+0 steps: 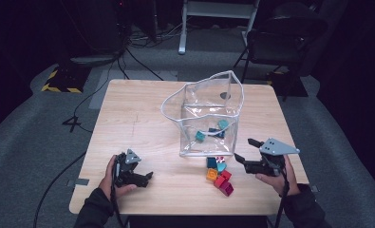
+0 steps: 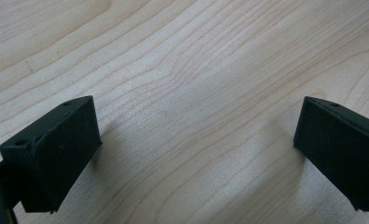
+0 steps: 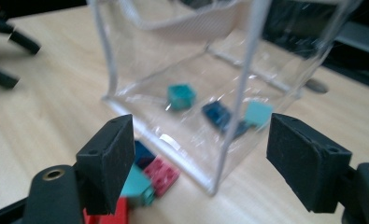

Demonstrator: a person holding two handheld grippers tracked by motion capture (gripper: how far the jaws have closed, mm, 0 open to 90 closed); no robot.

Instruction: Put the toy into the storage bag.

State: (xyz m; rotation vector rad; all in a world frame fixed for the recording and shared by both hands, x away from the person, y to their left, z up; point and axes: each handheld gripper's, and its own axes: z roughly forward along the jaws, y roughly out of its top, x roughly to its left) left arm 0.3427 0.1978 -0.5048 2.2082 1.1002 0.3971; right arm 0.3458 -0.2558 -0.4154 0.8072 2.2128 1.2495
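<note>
1. The right gripper (image 1: 246, 151) has its jaws wide apart with nothing between them. In the right gripper view the two black pads frame the near corner of the clear bag (image 3: 229, 70), and the pile of loose blocks (image 3: 147, 179) lies low beside the left pad.

2. The left gripper (image 1: 145, 178) also stands open and holds nothing; in the left gripper view there is bare wood of the table (image 2: 182, 70) between its jaws.

3. The work in hand looks like moving blocks into the bag. The loose blocks (image 1: 219, 175) sit on the table just in front of the bag's near wall, between the two grippers and nearer the right one. A few blocks (image 1: 212, 131) already lie inside the bag.

4. Risks, as I judge them:
   - The blocks are packed tight, so wide jaws could pinch two at once or push the pile aside.
   - The pile is close to the thin bag wall (image 1: 206, 142); a jaw could snag the wall and tip or drag the bag.
   - Nothing steadies the bag, since the left gripper is well apart from it.

5. Pose: the right hand (image 1: 275, 178) holds its gripper about level, pointing leftward across the table toward the blocks. The left hand (image 1: 111, 178) rests low on the table, gripper tilted down at the wood.
</note>
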